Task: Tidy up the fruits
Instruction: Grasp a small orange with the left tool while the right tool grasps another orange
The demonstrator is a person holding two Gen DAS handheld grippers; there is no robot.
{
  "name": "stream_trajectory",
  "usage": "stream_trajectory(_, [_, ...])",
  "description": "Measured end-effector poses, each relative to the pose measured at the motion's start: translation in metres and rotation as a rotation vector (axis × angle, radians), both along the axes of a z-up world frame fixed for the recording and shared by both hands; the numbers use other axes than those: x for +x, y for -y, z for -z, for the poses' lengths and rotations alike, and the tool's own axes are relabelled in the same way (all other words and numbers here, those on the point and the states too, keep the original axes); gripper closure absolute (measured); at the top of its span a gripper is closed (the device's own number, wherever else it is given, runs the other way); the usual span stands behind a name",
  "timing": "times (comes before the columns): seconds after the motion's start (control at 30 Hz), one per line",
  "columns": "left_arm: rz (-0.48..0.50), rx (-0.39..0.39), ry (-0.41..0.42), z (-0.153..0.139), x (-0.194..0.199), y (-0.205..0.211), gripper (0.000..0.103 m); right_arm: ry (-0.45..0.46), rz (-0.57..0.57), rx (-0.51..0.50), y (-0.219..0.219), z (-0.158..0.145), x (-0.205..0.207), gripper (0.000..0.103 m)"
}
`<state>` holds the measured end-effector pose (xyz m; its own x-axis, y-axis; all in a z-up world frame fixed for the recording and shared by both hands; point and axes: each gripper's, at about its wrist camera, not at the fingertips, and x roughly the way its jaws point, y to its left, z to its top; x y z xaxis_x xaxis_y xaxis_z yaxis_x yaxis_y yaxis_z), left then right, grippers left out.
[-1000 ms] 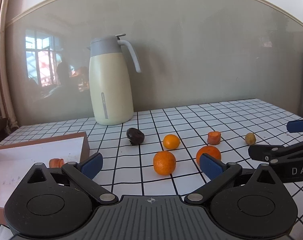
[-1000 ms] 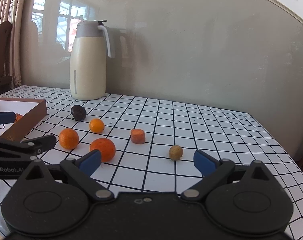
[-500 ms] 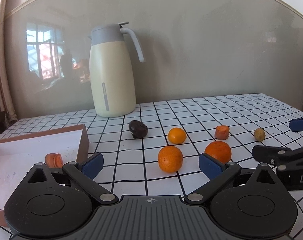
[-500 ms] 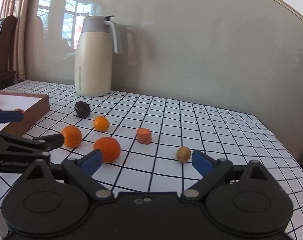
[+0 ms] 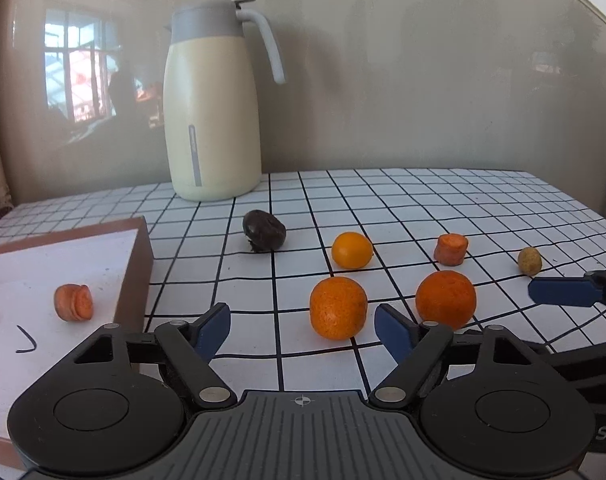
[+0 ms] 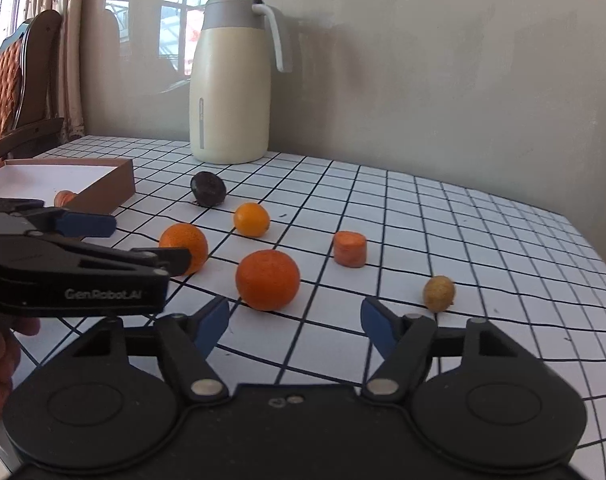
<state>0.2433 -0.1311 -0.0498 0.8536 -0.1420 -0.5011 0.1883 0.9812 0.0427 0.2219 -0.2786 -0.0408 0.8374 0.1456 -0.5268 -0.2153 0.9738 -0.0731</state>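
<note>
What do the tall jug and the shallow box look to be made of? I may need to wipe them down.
The jug looks like cream-painted metal or plastic with a smooth satin sheen, under a matte grey lid and white handle; which one is unclear. The box looks like brown cardboard, matte, with a flat white paper-like lining bearing a pen mark.

A home dining corner by a window.

A table with a white, black-gridded cover stands against a plain glossy wall, which mirrors a bright window. A cream jug with a grey lid stands at the back of the table. At the left of the right wrist view are patterned curtains and a carved wooden chair with an orange quilted back. Oranges and other small fruit lie loose on the cover near a shallow cardboard box.
</note>
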Motion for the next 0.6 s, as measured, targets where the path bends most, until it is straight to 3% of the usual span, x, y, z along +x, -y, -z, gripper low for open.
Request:
stream_trajectory(0.17, [0.021, -0.011, -0.059, 0.005, 0.013, 0.004, 0.042, -0.024, -0.03, -0.012, -0.01, 0.003, 0.01, 0.052])
stream_trajectory(0.33, [0.027, -0.023, -0.063, 0.003, 0.019, 0.004, 0.044, -0.028, -0.022, -0.022, -0.011, 0.004, 0.022, 0.056])
stream_trajectory(0.43, [0.024, -0.033, -0.075, 0.004, 0.024, 0.005, 0.044, -0.06, -0.026, -0.005, -0.01, 0.005, 0.029, 0.068])
stream_trajectory(0.5, [0.023, -0.035, -0.079, 0.004, 0.026, 0.005, 0.044, -0.071, -0.024, 0.002, -0.01, 0.005, 0.031, 0.07])
stream_trajectory(0.6, [0.037, -0.039, -0.082, 0.004, 0.028, 0.007, 0.053, -0.067, -0.018, -0.017, -0.014, 0.006, 0.031, 0.071])
